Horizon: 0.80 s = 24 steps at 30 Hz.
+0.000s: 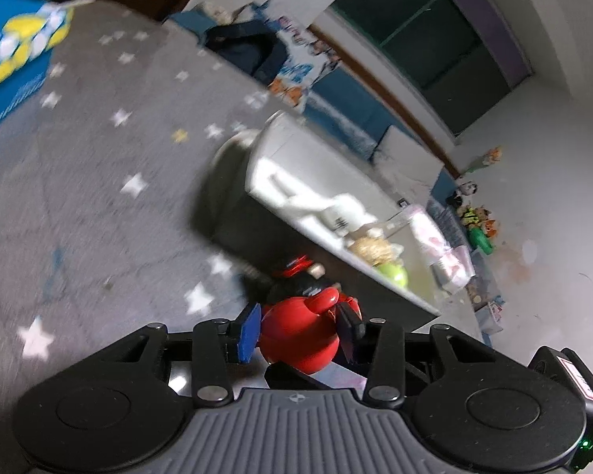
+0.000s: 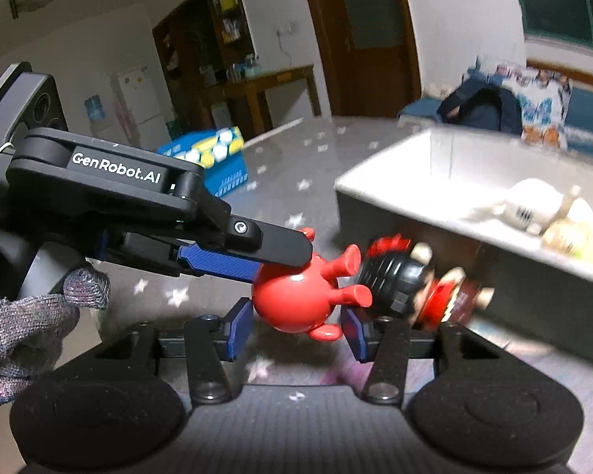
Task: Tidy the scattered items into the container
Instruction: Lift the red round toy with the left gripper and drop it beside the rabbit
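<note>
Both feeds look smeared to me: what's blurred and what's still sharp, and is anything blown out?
Left wrist view: rug and bin streak with motion blur; the left gripper and red toy stay sharp. Right wrist view: the bin is smeared, its white contents overexposed; the black figure is blurred; the right gripper and toy are crisp. Fisheye bends room edges.

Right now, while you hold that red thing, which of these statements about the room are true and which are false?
1. The left tongs grip a red toy. True.
2. The container has nothing in it. False: a white toy and other items lie inside.
3. The grey carpet has white stars on it. True.
4. The blue and yellow box sits inside the container. False: it stands on the carpet, apart from the container.
</note>
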Motion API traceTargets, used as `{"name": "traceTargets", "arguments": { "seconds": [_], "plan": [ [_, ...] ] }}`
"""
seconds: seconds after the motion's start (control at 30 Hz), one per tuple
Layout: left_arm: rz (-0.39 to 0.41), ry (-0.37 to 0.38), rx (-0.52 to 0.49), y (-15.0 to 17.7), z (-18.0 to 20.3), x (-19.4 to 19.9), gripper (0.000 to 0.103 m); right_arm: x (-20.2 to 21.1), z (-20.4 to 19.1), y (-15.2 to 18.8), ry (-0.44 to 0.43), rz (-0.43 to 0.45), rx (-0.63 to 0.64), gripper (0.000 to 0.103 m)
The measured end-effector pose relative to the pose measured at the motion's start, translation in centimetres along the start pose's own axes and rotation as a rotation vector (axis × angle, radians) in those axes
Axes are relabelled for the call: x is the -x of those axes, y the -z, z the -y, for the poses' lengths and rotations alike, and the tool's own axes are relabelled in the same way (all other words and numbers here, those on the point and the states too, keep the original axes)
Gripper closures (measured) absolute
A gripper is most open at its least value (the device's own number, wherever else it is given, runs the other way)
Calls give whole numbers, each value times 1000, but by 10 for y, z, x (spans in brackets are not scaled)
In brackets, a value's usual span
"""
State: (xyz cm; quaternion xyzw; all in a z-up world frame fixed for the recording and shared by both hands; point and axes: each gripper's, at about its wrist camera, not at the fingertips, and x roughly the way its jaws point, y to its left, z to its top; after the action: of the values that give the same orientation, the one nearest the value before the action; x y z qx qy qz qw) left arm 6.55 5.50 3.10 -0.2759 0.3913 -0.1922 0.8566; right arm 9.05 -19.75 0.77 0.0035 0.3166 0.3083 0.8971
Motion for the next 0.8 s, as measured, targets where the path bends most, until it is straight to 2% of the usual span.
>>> {"name": "traceTargets", "arguments": {
  "seconds": [0.13, 0.37, 0.6, 0.8],
  "plan": [
    [25, 33, -45, -19, 24, -6, 59, 15, 12, -21, 35, 49, 9, 54],
    [10, 75, -71, -55, 55, -49, 58, 19, 52, -53, 102, 71, -5, 54],
    [-61, 78, -43, -83, 58, -103, 58, 0, 94, -72, 133, 15, -41, 54],
    [-119, 50, -7, -94, 46, -140, 58, -31, 122, -74, 141, -73, -64, 55]
  ]
}}
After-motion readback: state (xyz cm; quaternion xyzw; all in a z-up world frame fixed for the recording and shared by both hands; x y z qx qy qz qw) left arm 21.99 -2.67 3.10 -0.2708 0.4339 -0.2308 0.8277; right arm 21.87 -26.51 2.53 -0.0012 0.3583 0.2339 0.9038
